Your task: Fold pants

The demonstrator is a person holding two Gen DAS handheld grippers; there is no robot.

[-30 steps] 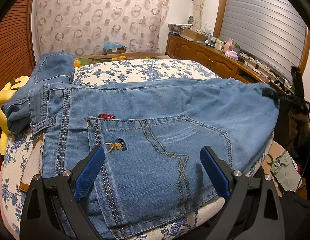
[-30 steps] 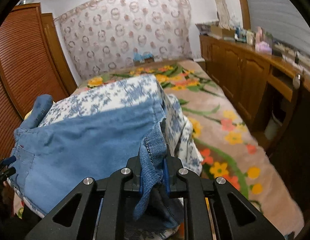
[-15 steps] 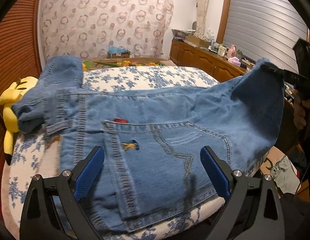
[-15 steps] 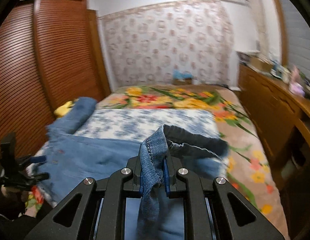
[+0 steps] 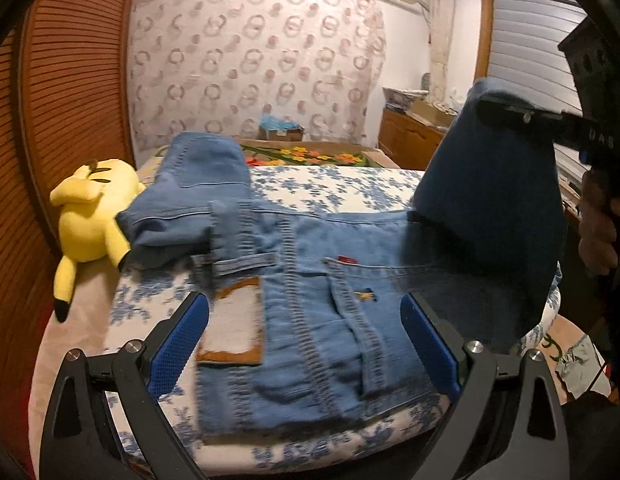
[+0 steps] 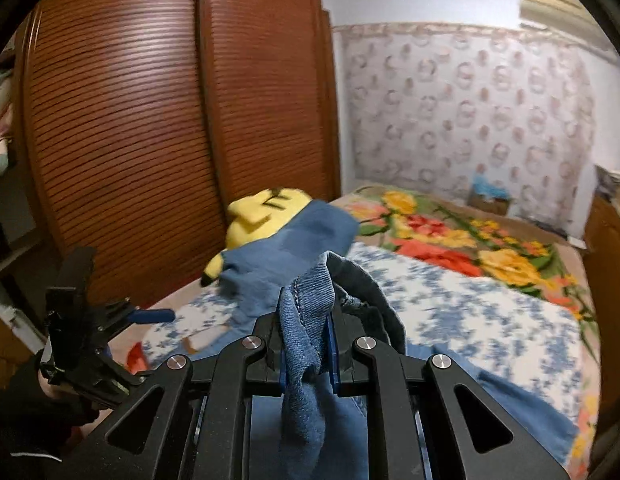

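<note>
Denim pants (image 5: pixel 310 320) lie spread over the blue-flowered bedspread (image 5: pixel 330 184) of the bed, waistband end nearest the left tool (image 5: pixel 306 344). That tool hovers just above the near edge of the bed with its blue-padded fingers (image 5: pixel 178 344) wide apart, touching nothing; the back pocket with its small yellow embroidery (image 5: pixel 364 295) and red tag sits between the fingers, and a tan leather patch (image 5: pixel 234 324) on the waistband lies just inside the left finger. Ahead of the left tool and to its left, one pant leg is doubled back on itself, its end propped against a yellow plush toy (image 5: pixel 90 216) lying by the louvred wooden wardrobe doors (image 6: pixel 150 120).

To the left tool's right, the right tool (image 6: pixel 306 352) is lifted above the bed, its fingers pressed together on a bunched fold of the other pant leg (image 5: pixel 490 220), which hangs from it as a dark sheet draping down over the seat of the pants. In the right wrist view the pinched denim stands up between the closed pads and trails below them, with the left tool (image 6: pixel 150 315) visible low to its left and the plush toy straight ahead. Beyond the bedspread a bright floral blanket (image 6: pixel 470 240) covers the far part of the bed.
</note>
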